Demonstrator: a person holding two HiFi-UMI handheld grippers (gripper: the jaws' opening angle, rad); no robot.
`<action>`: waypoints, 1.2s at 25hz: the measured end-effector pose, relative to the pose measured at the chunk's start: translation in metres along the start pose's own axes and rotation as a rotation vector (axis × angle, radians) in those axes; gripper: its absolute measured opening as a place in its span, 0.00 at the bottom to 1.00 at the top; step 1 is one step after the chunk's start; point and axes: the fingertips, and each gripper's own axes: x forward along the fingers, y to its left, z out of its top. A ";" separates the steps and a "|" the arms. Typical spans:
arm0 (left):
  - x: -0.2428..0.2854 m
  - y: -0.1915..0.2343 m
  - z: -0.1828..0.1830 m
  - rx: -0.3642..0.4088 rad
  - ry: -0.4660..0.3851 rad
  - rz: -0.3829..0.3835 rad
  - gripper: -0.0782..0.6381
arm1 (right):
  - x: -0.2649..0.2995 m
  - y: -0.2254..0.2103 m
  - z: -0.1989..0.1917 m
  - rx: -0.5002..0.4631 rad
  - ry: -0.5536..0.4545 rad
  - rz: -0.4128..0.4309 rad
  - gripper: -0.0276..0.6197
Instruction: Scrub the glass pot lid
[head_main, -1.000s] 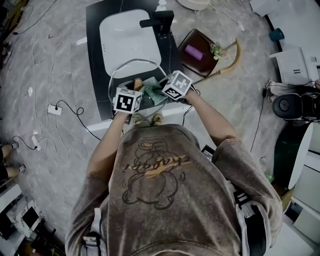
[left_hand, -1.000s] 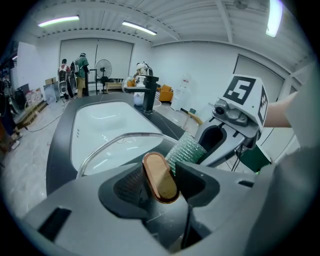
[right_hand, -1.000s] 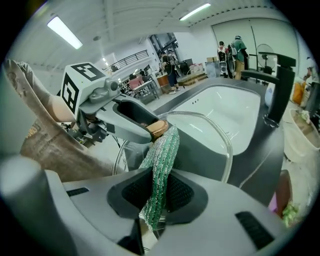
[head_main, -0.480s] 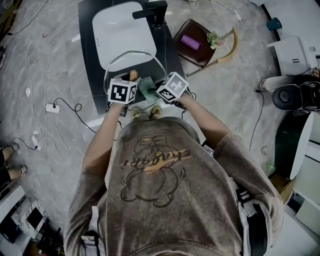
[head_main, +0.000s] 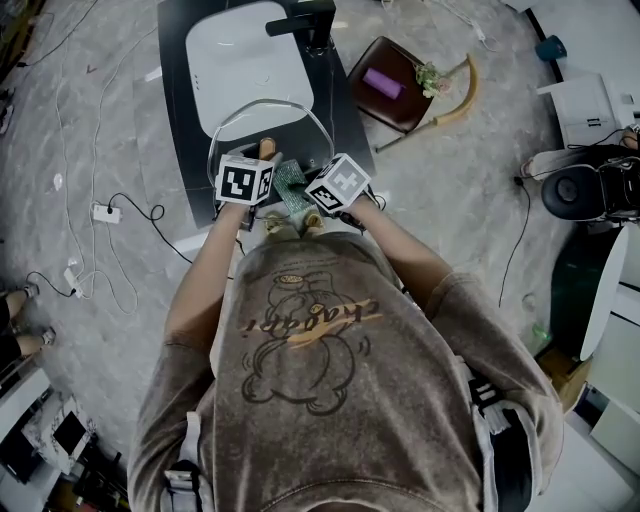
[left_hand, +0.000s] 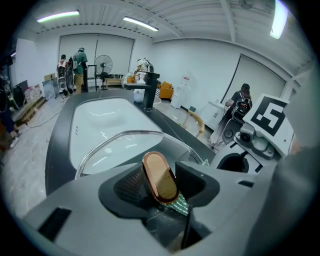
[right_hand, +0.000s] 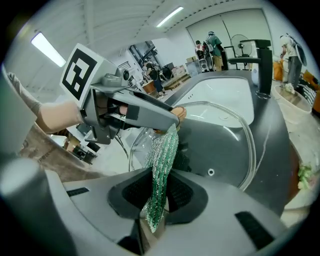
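Basically it all turns on cloth vs. glass. The left gripper (left_hand: 160, 182) has its jaws clamped on the lid's knob (left_hand: 159, 171), a copper-toned oval. That props the glass lid (left_hand: 135, 150) up at a tilt, knob side toward the person. Its rim arcs up beyond the knob, just in front of the sink basin (head_main: 250, 60) on the dark counter (head_main: 180, 120).

The right gripper (right_hand: 159, 192) is pinched on a green scrub cloth (right_hand: 162, 155). The cloth's long axis runs straight out from those jaws, and its far end comes up just beside the knob and the left gripper's tip. So the cloth sits near the lid's centre, and the open glass to scrub spreads ahead and to the right of it in the right gripper view. The right hand is the nearer one for the rubbing; the left is prob. best left as the holder.

Hard to make out:
- Whether the cloth actually touches the glass or just hangs in front of it; the glass is clear, so I can't tell.
- The lid's lower rim, cut off by the gripper bodies in both gripper views, so where it rests isn't shown.
- Both sets of jaws in the head view, since the marker cubes cover them.
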 end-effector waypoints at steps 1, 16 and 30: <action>0.000 0.000 0.000 0.000 0.000 0.002 0.40 | 0.000 0.001 0.001 0.009 -0.004 -0.001 0.16; 0.001 0.001 0.001 -0.013 0.008 0.003 0.40 | 0.021 0.025 0.008 0.033 -0.013 0.054 0.16; 0.001 0.001 0.001 -0.033 0.007 -0.015 0.40 | 0.034 0.058 0.006 -0.017 -0.007 0.108 0.16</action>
